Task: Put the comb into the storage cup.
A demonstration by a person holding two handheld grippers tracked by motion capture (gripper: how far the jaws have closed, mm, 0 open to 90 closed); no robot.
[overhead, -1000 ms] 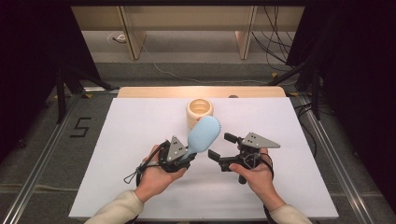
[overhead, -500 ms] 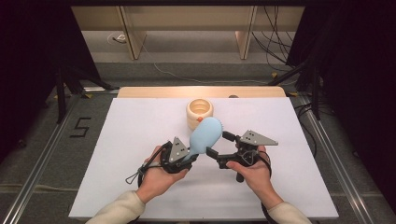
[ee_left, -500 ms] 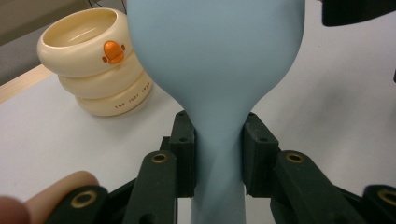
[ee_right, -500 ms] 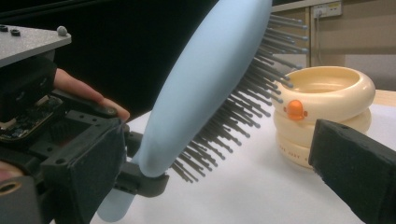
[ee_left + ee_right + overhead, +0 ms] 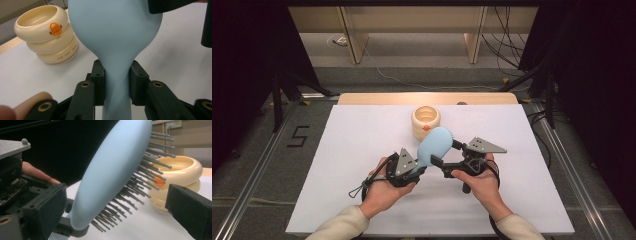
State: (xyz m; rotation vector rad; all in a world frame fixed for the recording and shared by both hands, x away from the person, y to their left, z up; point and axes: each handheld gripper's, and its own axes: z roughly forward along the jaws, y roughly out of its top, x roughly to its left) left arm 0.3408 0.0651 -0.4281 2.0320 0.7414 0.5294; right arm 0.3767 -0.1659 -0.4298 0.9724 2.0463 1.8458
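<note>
Pale blue hairbrush [image 5: 435, 146]: smooth, matte oval paddle narrowing to a slim handle, with dark grey ball-tipped bristles on 1 face. It is held tilted above the white table [image 5: 362, 150], in front of a glossy cream holder [image 5: 425, 121] shaped as 3 stacked rings with a small orange mark. Left gripper [image 5: 117, 82]: its 2 black padded jaws are clamped on the brush handle. Right gripper [image 5: 443, 154]: jaws spread wide to either side of the brush head, 1 pad beside the smooth back, the other clear of the bristles; neither presses on it.
</note>
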